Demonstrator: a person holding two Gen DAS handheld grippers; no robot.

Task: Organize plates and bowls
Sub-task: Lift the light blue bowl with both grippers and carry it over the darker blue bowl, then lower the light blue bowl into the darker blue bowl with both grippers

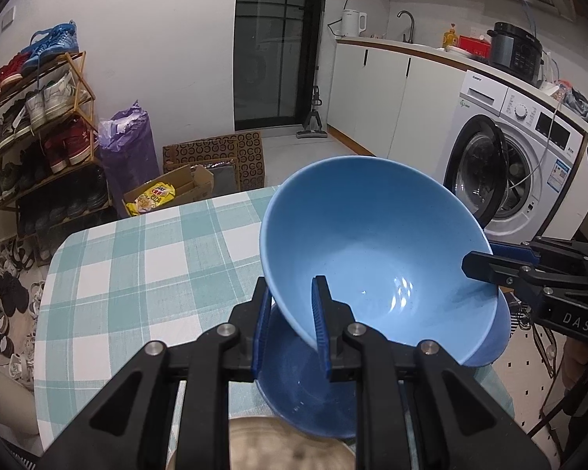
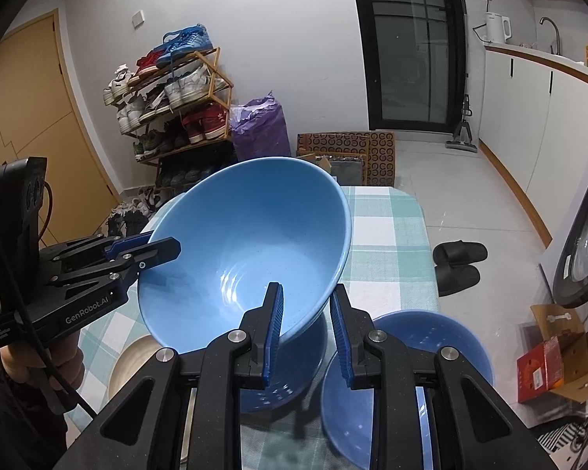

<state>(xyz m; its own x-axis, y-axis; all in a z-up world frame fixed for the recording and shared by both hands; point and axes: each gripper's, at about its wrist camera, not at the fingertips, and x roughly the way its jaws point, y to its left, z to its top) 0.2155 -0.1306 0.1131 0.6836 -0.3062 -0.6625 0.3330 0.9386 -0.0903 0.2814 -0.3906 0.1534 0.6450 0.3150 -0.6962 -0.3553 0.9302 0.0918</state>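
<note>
I held the light blue bowl point(image 1: 372, 250) tilted above the checked surface point(image 1: 145, 274), its mouth facing me, left tongs point(image 1: 290, 325) and right tongs point(image 2: 305, 337) both clamping its rim at 6 o'clock and 3 o'clock.

- A table point(image 1: 145, 258) covered with a teal-and-white checked cloth is seen in both wrist views; its far end is rounded.
- A darker blue bowl point(image 2: 286, 368) is set on the cloth at the near end, largely hidden under the lifted light-blue bowl.
- Just beside it, toward the right edge of the table in the right wrist view, a dark blue dish point(image 2: 407, 384) with a pattern of small white marks is placed; whether the two touch cannot be told.
- A pale wooden-looking dish point(image 2: 131, 364) lies at the near left, partly hidden.
- The far half of the cloth is seen bare.
</note>
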